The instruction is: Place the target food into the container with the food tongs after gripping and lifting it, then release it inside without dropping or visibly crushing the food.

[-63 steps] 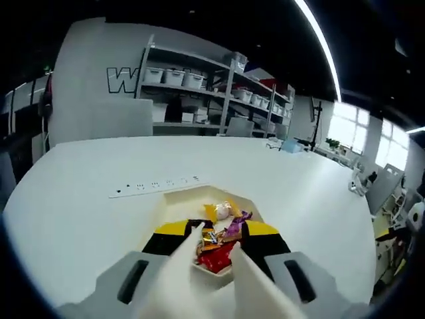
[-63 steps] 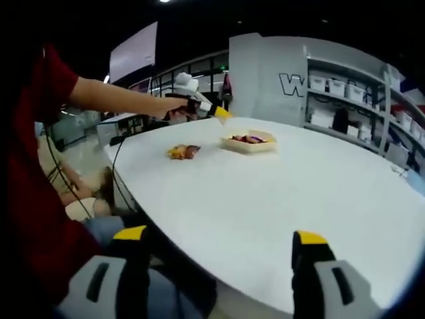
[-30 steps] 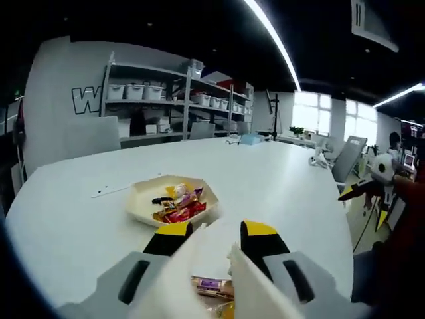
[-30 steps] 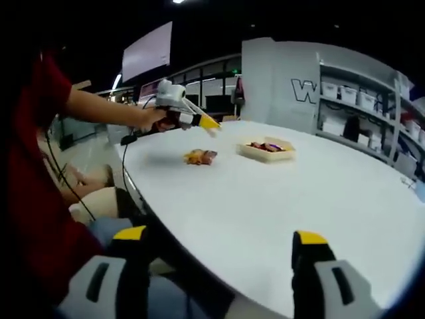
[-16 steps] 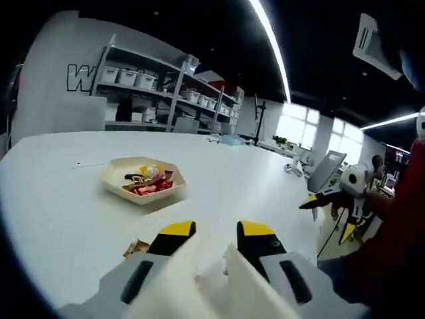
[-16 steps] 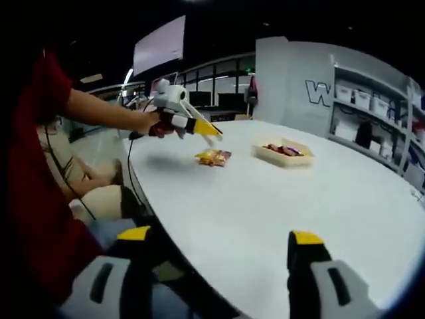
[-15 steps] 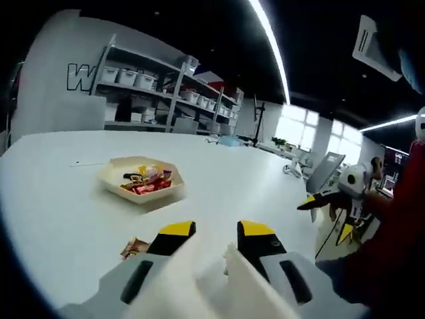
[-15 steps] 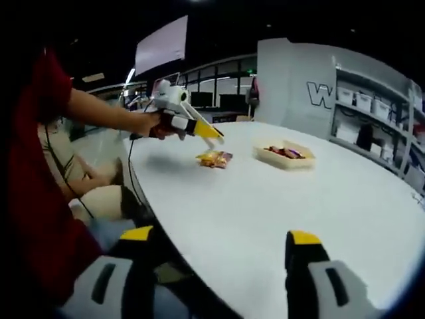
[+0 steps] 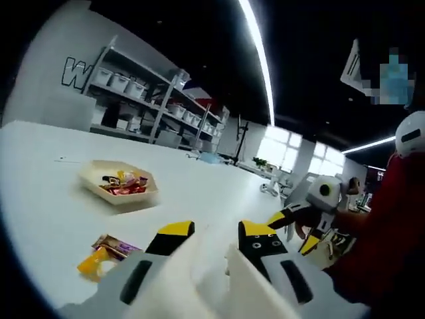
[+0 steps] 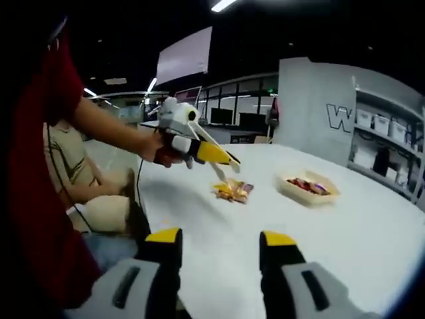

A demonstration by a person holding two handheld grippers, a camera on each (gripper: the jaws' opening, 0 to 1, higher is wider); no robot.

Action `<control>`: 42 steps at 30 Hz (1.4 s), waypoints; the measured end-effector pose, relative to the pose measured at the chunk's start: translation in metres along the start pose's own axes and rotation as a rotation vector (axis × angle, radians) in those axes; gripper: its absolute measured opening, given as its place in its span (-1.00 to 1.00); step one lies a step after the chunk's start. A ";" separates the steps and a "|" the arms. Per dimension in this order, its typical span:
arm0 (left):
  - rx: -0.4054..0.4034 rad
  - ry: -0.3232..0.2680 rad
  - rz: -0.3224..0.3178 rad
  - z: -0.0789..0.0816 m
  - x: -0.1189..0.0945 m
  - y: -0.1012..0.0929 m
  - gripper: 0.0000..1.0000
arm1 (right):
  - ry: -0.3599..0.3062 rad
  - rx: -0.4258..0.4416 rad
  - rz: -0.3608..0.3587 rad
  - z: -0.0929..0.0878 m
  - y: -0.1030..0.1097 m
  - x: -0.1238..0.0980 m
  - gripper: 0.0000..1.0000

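My left gripper (image 9: 216,229) holds white food tongs (image 9: 199,272) between its yellow-tipped jaws; the tong blades stand apart with nothing between them. A beige tray (image 9: 93,179) with wrapped snacks sits farther out on the white table. Loose wrapped snacks (image 9: 106,251) lie on the table just left of the tongs. In the right gripper view a hand holds the left gripper (image 10: 212,156) above the loose snacks (image 10: 232,191), with the tray (image 10: 307,186) beyond. My right gripper (image 10: 220,238) is open and empty over the table's near edge, and the right gripper (image 9: 292,229) also comes into the left gripper view.
The white table (image 10: 345,239) stretches far and right. A person in a red sleeve (image 10: 40,199) stands at its left edge, and another person sits behind. Shelves with bins (image 9: 133,93) line the back wall.
The left gripper has pulled back from over the tray to the table's near side, beside the loose snacks. The right gripper's jaws have narrowed but stay open.
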State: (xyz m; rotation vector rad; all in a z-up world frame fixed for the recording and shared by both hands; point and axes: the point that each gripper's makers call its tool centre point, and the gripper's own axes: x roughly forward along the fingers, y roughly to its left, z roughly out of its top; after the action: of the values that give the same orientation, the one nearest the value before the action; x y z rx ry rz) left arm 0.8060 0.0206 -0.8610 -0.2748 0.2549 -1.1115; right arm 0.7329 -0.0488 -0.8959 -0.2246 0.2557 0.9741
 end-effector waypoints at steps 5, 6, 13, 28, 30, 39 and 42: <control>0.000 -0.007 -0.052 0.002 -0.002 -0.016 -0.52 | -0.029 -0.028 0.047 0.014 0.010 0.018 -0.29; 0.000 -0.009 -0.060 0.002 -0.003 -0.018 -0.52 | -0.034 -0.027 0.054 0.016 0.012 0.019 -0.30; 0.003 0.006 -0.099 0.000 -0.003 -0.032 -0.51 | -0.093 -0.118 0.098 0.033 0.023 0.030 -0.63; 0.015 0.026 -0.227 0.000 -0.006 -0.068 -0.49 | -0.147 -0.107 0.207 0.049 0.044 0.038 -1.00; 0.079 0.010 -0.258 0.000 -0.008 -0.074 -0.46 | -0.149 -0.053 0.256 0.048 0.048 0.035 -1.00; 0.100 0.062 -0.316 -0.009 -0.011 -0.086 -0.38 | -0.105 0.104 0.425 0.043 0.070 0.026 -1.00; 0.154 0.062 -0.326 -0.009 -0.012 -0.089 -0.36 | -0.092 0.113 0.439 0.043 0.070 0.025 -1.00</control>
State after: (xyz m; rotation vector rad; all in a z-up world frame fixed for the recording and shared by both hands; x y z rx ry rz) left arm 0.7235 -0.0065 -0.8384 -0.1470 0.1812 -1.4560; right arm 0.6923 0.0213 -0.8684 -0.0173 0.2803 1.3966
